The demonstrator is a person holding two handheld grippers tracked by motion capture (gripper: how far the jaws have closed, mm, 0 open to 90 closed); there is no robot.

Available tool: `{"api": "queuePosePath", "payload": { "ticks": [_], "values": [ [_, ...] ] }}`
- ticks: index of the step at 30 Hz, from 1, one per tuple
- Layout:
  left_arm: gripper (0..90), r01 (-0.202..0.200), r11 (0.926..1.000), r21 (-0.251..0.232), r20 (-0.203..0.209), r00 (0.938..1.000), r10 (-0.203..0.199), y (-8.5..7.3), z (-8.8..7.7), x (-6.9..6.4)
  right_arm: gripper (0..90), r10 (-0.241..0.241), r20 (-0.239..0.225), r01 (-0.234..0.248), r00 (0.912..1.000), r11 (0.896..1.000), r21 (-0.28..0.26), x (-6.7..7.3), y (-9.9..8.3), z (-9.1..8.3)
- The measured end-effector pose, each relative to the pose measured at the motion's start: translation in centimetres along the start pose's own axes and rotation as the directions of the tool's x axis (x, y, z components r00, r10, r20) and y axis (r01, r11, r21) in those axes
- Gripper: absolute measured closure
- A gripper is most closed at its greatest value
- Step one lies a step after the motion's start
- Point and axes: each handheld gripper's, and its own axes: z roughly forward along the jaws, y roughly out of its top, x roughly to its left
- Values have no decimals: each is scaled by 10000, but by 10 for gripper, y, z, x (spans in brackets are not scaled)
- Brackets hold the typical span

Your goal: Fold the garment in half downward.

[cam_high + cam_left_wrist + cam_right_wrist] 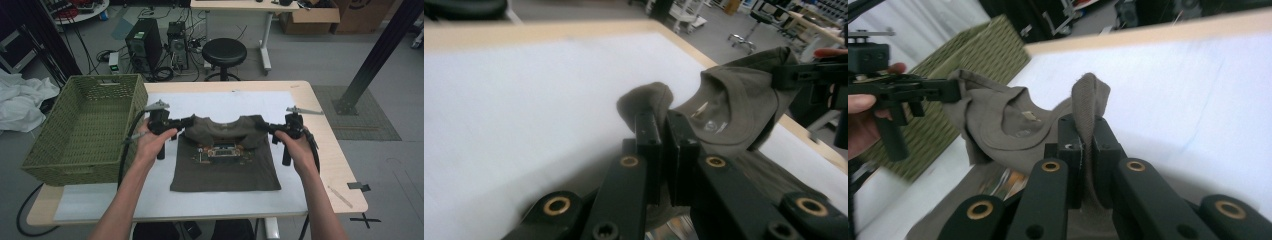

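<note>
seen from above: olive-brown t-shirt [225, 167] spread on a white sheet [225, 102] over a pale wooden table [330, 150], top edge lifted off the sheet. left gripper [189, 121] clamped on the shirt's left shoulder, jaws pressed together with fabric pinched between. right gripper [261, 125] clamped likewise on the right shoulder. printed graphic on the chest, too small to read. neck label visible inside the collar [709, 125], writing blurred, unreadable. green woven basket [85, 125] at the table's left end, just beside the left hand [150, 145].
</note>
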Motion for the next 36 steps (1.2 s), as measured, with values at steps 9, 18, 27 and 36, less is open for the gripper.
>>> {"api": "queuePosePath", "payload": {
  "ticks": [9,18,27,36],
  "values": [
    [841,988,9836,1506,156,9946,-1023,-80,-4,-9,849,746,139,-757,9971,9908,1121,8,-90,-16],
    [644,1040,9918,749,307,9938,-1065,-60,-17,-5,527,717,544,-737,9959,9966,360,9,-78,-32],
    [606,1135,9709,2107,328,9919,-1231,-59,26,2,503,257,405,-318,9988,9868,1587,11,-73,10],
    [852,884,9744,2068,844,9906,-1077,-61,21,2,824,520,174,-544,9985,9810,1863,3,-83,8]
  ]
}}
